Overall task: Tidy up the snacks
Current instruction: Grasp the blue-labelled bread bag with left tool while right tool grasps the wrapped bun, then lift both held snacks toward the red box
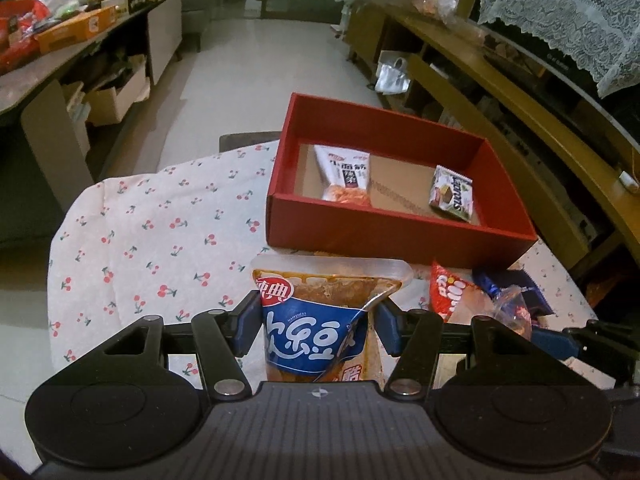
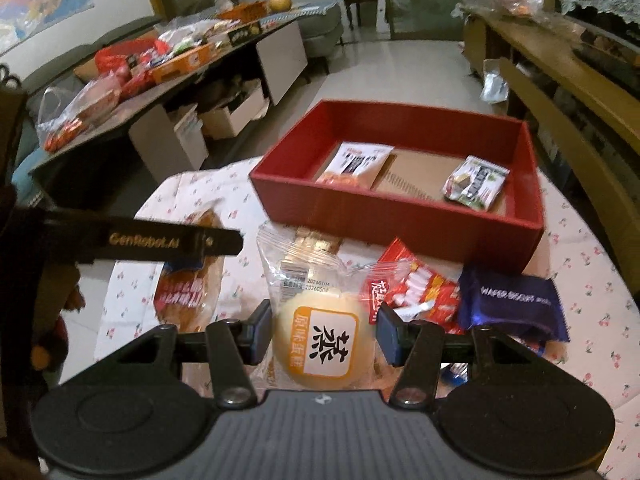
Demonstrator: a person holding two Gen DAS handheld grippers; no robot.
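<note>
Red box (image 1: 400,236) on the table (image 1: 160,232) holds two packets so far. Left tongs (image 1: 316,326) grasping a blue-labelled snack pouch (image 1: 320,320), right tongs (image 2: 322,330) grasping a wrapped bun (image 2: 320,340), both just short of the box. Red packet (image 2: 412,292) and purple wafer pack (image 2: 508,304) lie against its near wall, unsorted.

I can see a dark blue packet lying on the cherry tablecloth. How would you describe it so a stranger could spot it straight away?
Start at the red box on the cherry-print tablecloth. In front of its near right corner lies a loose cluster of snacks; the dark blue packet is the rightmost there, beside a red and white packet. It alone is navy, with "WAFER BISCUIT" in pale letters.
</note>
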